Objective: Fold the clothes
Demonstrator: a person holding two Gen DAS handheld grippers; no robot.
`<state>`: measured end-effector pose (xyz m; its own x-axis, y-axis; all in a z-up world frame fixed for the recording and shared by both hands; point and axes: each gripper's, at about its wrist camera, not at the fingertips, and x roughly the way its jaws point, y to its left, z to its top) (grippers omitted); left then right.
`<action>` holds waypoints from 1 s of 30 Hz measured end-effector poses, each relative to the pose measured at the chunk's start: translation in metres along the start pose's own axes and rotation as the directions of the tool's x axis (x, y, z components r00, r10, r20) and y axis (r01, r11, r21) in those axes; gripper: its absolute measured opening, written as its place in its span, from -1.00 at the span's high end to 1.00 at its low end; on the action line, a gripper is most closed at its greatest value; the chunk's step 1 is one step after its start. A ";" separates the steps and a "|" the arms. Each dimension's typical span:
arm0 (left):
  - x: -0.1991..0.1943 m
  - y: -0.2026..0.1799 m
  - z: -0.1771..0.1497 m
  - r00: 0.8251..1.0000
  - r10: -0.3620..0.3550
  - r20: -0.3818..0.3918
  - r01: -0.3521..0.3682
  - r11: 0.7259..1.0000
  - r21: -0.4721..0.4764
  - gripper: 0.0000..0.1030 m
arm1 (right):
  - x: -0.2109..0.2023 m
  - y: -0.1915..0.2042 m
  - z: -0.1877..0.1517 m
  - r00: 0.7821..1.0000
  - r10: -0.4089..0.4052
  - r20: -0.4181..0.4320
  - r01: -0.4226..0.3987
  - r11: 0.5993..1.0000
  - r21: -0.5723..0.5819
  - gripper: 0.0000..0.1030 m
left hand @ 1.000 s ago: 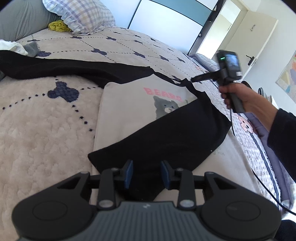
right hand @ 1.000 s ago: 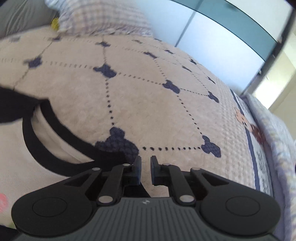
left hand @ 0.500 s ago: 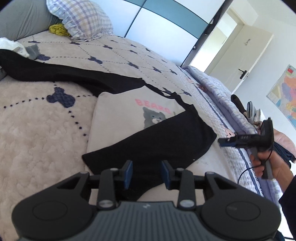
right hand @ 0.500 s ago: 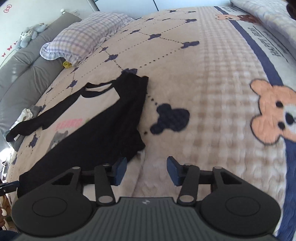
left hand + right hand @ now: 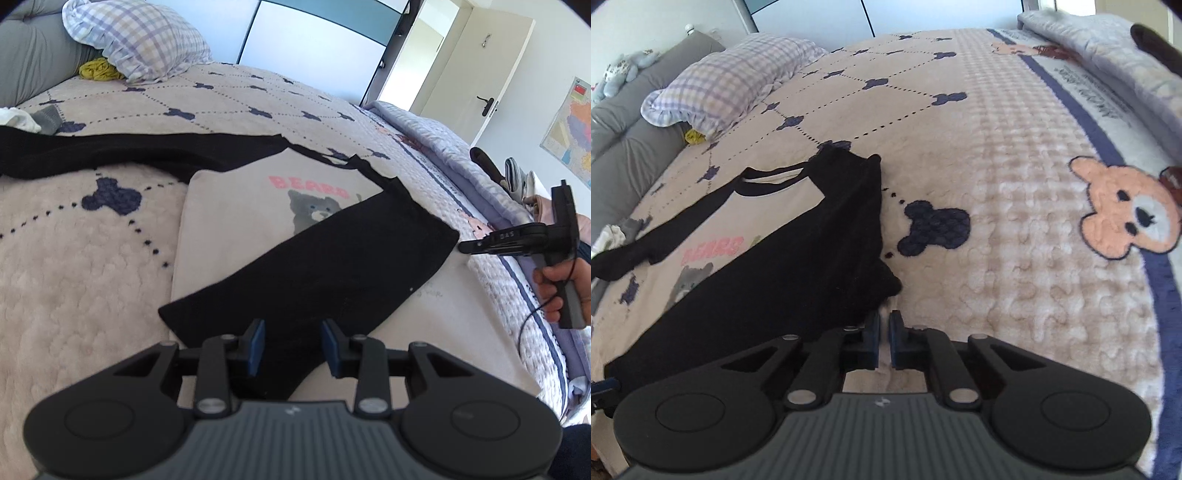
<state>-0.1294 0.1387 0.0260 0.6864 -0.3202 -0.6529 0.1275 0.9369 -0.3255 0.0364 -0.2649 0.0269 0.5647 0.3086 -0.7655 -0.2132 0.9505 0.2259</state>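
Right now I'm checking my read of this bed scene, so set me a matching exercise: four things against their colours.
Things:
1. folded sleeve
2. pillow
3. bear patch
4. bunched cloth by the pillow

Colours:
A. peach
B. black
C. mustard yellow
D. lilac check

Pairs: 1-B, 2-D, 3-A, 4-C

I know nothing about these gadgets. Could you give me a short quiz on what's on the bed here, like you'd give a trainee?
1. What lies folded across the front of the shirt? A) a black sleeve B) a checked pillow C) a yellow towel
2. True or false: the left gripper has its jaws shut tight.
3. What colour is the lettering printed on the shirt?

Key: 1 A. 2 False, the jaws stand apart. 3 Pink.
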 end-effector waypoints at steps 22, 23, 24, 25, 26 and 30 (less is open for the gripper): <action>-0.032 0.002 -0.017 1.000 -0.031 0.000 0.031 0.999 -0.018 0.23 | 0.021 -0.006 0.011 0.993 0.095 0.068 -0.101 0.990 0.101 0.74; -0.032 0.005 -0.018 1.000 -0.025 -0.003 0.025 0.999 -0.029 0.23 | 0.023 0.001 0.014 0.996 0.064 0.064 -0.067 0.996 0.052 0.74; -0.032 0.008 -0.018 1.000 -0.023 -0.005 0.023 0.999 -0.042 0.23 | 0.023 0.007 0.017 0.997 0.035 0.067 -0.035 0.999 0.006 0.75; -0.033 0.010 -0.018 1.000 -0.026 -0.004 0.026 0.998 -0.055 0.23 | 0.022 0.007 0.021 0.997 0.018 0.079 -0.019 1.000 0.012 0.76; -0.034 0.011 -0.018 1.000 -0.028 -0.002 0.027 0.998 -0.058 0.23 | 0.020 0.003 0.023 0.996 0.011 0.094 -0.015 0.999 0.035 0.76; -0.032 0.006 -0.018 1.000 -0.017 -0.004 0.017 0.999 -0.033 0.23 | 0.026 0.005 0.017 0.996 -0.037 0.076 0.038 0.999 -0.018 0.76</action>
<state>-0.1636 0.1518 0.0323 0.6815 -0.3371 -0.6496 0.1154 0.9260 -0.3594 0.0639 -0.2512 0.0182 0.6311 0.2753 -0.7252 -0.2058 0.9608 0.1857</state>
